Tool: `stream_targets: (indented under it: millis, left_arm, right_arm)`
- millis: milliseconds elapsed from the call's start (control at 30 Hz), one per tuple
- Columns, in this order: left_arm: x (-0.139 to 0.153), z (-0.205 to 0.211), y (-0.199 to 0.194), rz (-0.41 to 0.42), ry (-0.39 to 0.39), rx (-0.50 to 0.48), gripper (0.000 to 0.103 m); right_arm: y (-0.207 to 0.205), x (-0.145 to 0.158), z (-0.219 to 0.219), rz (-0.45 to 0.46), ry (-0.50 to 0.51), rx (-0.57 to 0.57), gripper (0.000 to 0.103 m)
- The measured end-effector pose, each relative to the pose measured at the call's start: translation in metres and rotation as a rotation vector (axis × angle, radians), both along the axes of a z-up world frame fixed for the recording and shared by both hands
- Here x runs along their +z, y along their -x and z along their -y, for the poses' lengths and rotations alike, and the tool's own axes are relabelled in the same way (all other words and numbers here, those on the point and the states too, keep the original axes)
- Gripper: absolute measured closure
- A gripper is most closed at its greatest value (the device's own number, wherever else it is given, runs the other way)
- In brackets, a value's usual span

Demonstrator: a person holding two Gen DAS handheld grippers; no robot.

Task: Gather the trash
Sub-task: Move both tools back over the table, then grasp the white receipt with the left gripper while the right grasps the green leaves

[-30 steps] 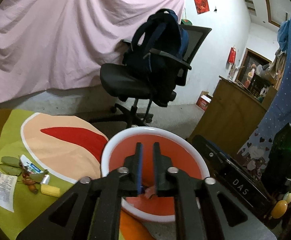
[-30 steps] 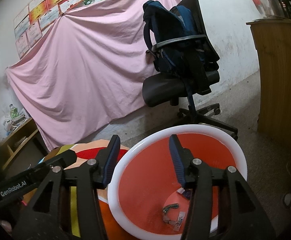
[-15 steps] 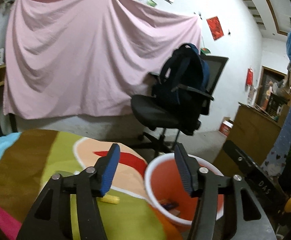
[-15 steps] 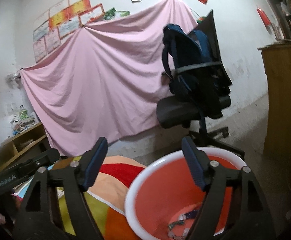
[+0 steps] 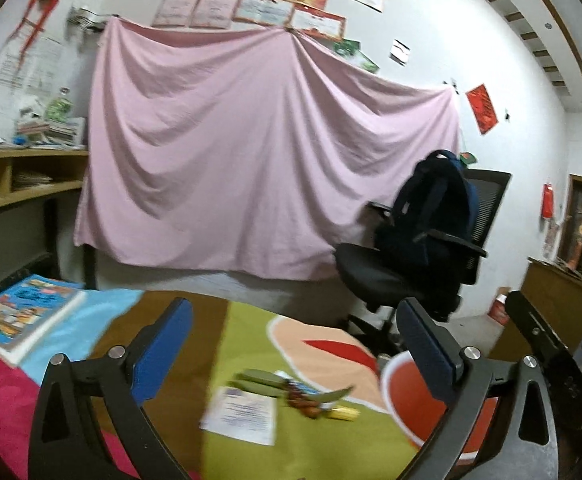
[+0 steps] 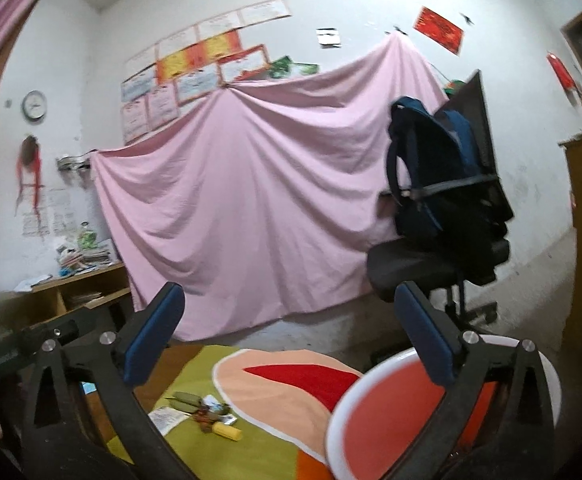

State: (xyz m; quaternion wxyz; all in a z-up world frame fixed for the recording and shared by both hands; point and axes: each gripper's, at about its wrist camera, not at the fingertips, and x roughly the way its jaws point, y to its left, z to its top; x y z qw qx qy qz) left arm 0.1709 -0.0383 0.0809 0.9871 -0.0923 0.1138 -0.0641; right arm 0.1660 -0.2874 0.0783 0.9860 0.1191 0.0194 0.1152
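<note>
Both the left gripper (image 5: 291,344) and right gripper (image 6: 291,336) gape wide, holding nothing. Scattered trash (image 5: 291,396) lies mid-cloth, just left of the white-rimmed red plastic bin (image 6: 391,412) at the table's right edge.

A table covered by a colourful cloth (image 5: 243,336) carries a book (image 5: 23,312) at its left side. Near the middle lie a white paper slip (image 5: 241,414), green leaves (image 5: 259,378), a small yellow piece (image 5: 345,413) and reddish scraps (image 5: 305,404), close together.
</note>
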Motion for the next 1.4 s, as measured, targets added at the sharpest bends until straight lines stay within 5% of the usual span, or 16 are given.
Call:
stream_targets:
  millis: [300, 567, 900, 1233, 1400]
  left_arm:
    - [-0.013, -0.041, 0.017, 0.048, -0.05, 0.096, 0.003]
    - [-0.034, -0.058, 0.022, 0.037, -0.08, 0.116, 0.003]
    - [-0.046, -0.067, 0.003, -0.112, -0.027, 0.087, 0.003]
    - [-0.06, -0.05, -0.023, -0.256, -0.082, 0.0, 0.004]
    - [-0.07, -0.038, -0.04, -0.351, -0.103, -0.071, 0.022]
  right_arm:
    - [0.004, -0.004, -0.05, 0.061, 0.088, 0.081, 0.0]
    - [-0.011, -0.015, -0.084, 0.007, 0.166, 0.126, 0.0]
    - [-0.035, -0.034, -0.095, -0.123, 0.227, 0.148, 0.0]
    - [-0.075, -0.054, -0.095, -0.338, 0.209, 0.205, 0.0]
    - [-0.089, -0.063, -0.097, -0.417, 0.197, 0.241, 0.011]
